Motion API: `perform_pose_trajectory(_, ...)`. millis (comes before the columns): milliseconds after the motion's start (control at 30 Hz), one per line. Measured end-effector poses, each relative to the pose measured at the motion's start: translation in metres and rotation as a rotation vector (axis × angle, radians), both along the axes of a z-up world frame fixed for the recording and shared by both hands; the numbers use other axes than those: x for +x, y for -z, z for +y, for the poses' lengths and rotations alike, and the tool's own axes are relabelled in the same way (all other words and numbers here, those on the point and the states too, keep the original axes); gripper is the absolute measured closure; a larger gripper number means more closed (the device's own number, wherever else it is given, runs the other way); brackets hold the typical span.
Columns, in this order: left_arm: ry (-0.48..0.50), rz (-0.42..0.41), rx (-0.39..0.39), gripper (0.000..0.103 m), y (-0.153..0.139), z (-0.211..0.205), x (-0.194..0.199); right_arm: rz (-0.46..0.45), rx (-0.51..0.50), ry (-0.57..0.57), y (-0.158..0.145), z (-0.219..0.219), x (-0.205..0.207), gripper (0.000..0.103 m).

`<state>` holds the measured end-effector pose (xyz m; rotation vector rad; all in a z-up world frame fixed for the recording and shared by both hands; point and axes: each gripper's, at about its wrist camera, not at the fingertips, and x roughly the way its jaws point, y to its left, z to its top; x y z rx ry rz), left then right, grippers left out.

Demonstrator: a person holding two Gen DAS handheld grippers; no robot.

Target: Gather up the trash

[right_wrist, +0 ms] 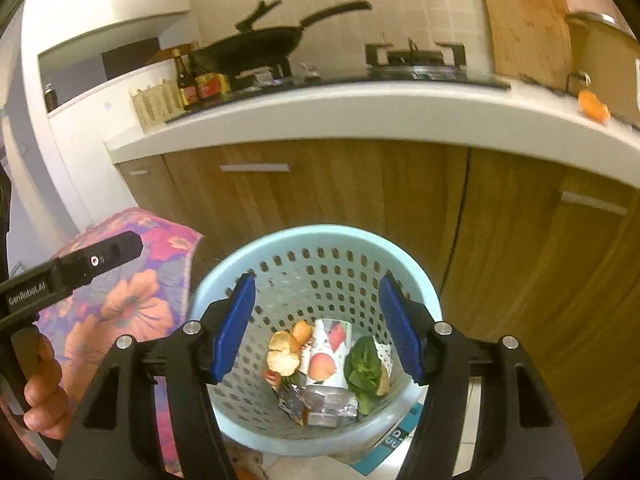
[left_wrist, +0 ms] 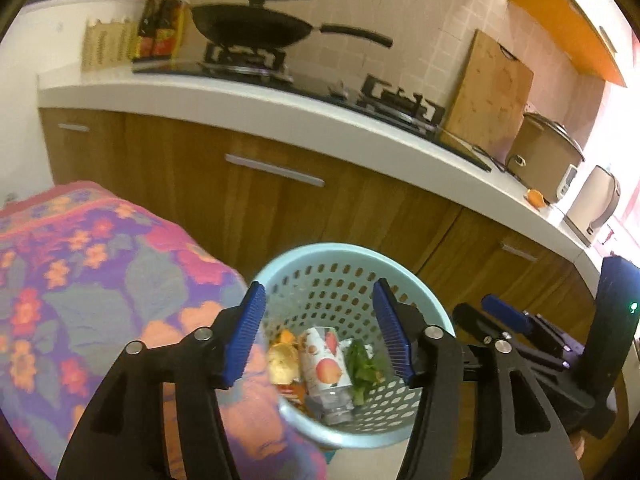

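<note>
A pale blue perforated waste basket (right_wrist: 224, 280) (left_wrist: 436, 316) stands on the floor before the kitchen cabinets. Inside lie a plastic bottle with a peach label (right_wrist: 326, 360) (left_wrist: 324, 364), orange peels (right_wrist: 284, 354) (left_wrist: 282, 360), green leaves (right_wrist: 364, 368) (left_wrist: 364, 368) and a crumpled foil wrapper (right_wrist: 294, 400). My left gripper (left_wrist: 320, 336) hangs open above the basket, nothing between its blue pads. Over the same basket my right gripper (right_wrist: 318, 330) is open too and holds nothing. A piece of orange peel (right_wrist: 595, 106) (left_wrist: 535, 197) lies on the white counter at the right.
A flowered cloth (left_wrist: 100, 280) (right_wrist: 132, 292) covers something left of the basket. The counter (right_wrist: 360, 116) carries a hob with a black wok (left_wrist: 252, 28), sauce bottles (left_wrist: 160, 28), a cutting board (left_wrist: 488, 92), a rice cooker (left_wrist: 548, 156) and a kettle (left_wrist: 594, 204). A hand (right_wrist: 40, 392) grips the left tool.
</note>
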<state>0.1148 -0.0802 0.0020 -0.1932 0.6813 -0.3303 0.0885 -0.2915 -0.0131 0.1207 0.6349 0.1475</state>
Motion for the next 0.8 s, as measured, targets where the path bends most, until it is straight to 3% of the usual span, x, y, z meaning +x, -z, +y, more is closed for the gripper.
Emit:
perform_pose_trajectory(133,-0.066,-0.047,0.003,0.037,-0.013,0.024,-0.02,-0.04,-0.009,-0.03,-0.016,0.021,-0.011,0.043)
perform_pose_trajectory(333,-0.257,-0.161,0.163,0.019,-0.018,0.057,-0.065,-0.059,-0.035,0.012,-0.021,0.055,-0.03,0.04)
perform_pose_trajectory(567,-0.404,-0.236,0.237,0.019,-0.006,0.091,-0.087,-0.106,-0.07,0.021,-0.032,0.085,-0.053,0.03)
perform_pose_trajectory(800,-0.44,-0.218,0.191,0.016,-0.006,0.113,-0.091,-0.153,-0.173,0.063,-0.037,0.109,-0.073,0.019)
